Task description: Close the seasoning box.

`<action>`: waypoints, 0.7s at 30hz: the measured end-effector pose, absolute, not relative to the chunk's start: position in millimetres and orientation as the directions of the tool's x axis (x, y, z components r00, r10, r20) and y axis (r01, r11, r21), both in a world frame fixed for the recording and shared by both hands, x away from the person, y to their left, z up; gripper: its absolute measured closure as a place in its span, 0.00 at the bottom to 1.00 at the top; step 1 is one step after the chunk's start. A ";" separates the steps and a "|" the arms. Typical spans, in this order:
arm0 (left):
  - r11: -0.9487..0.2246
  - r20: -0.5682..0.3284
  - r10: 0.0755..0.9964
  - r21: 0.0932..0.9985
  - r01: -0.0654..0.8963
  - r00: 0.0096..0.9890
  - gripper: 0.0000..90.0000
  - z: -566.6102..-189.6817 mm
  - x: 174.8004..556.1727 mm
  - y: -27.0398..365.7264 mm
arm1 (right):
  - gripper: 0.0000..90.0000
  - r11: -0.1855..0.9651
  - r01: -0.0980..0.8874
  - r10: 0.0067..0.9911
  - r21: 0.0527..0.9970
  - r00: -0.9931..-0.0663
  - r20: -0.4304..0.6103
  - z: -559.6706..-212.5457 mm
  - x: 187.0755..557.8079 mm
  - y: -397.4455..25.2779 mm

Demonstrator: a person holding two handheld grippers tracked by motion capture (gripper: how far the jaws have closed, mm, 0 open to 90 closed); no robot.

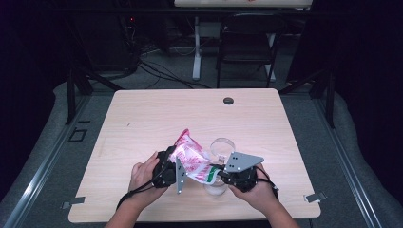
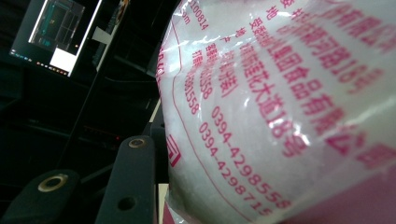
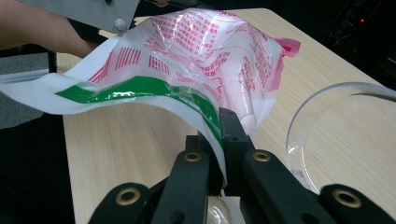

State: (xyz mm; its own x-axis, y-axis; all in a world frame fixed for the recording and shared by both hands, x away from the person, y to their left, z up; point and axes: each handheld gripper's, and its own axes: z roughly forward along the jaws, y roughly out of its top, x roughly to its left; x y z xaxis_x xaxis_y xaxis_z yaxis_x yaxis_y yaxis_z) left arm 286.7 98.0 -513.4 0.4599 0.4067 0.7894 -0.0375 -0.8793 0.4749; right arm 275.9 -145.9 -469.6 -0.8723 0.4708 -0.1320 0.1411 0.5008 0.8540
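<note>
A white plastic bag (image 1: 190, 156) with red print and a green strip hangs over the table's front, held between both grippers. My left gripper (image 1: 172, 164) is shut on its left part. In the left gripper view the bag (image 2: 280, 116) presses against one black finger (image 2: 133, 182) and hides the other. My right gripper (image 3: 223, 126) is shut on the bag's edge by the green strip (image 3: 140, 88), with the bag (image 3: 196, 51) stretching up and away from it. This gripper (image 1: 216, 172) sits at the bag's lower right corner. The bag looks partly full of white powder or grains.
A clear round container (image 1: 222, 145) stands just behind the right gripper, its rim (image 3: 336, 130) close to the jaws. Something else clear (image 1: 215, 187) lies under the bag near the front edge. The wooden table (image 1: 190, 109) has a dark grommet (image 1: 228, 100) at the back. A chair (image 1: 247, 42) stands beyond.
</note>
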 end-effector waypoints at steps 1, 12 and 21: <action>-0.881 0.792 0.405 0.472 -0.038 0.458 0.67 -513.4 286.7 97.8 | 1.00 0.497 0.143 0.475 0.856 -0.870 -0.130 -470.4 275.9 -146.1; -0.889 0.811 0.389 0.455 -0.052 0.436 0.67 -514.4 285.5 96.0 | 1.00 0.453 0.215 0.490 0.865 -0.871 -0.040 -473.5 279.7 -150.3; -0.902 0.829 0.369 0.428 -0.053 0.419 0.67 -513.6 283.9 95.2 | 1.00 0.427 0.252 0.492 0.869 -0.870 0.011 -476.4 282.6 -152.4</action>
State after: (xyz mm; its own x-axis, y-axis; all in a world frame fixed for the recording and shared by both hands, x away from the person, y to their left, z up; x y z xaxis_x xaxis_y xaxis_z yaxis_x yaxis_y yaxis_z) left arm 283.9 95.2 -513.6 0.4193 0.3690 0.8294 -0.0527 -0.9022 0.4281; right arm 282.6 -152.4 -476.4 -0.8703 0.4924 0.0105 0.2520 0.4268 0.8685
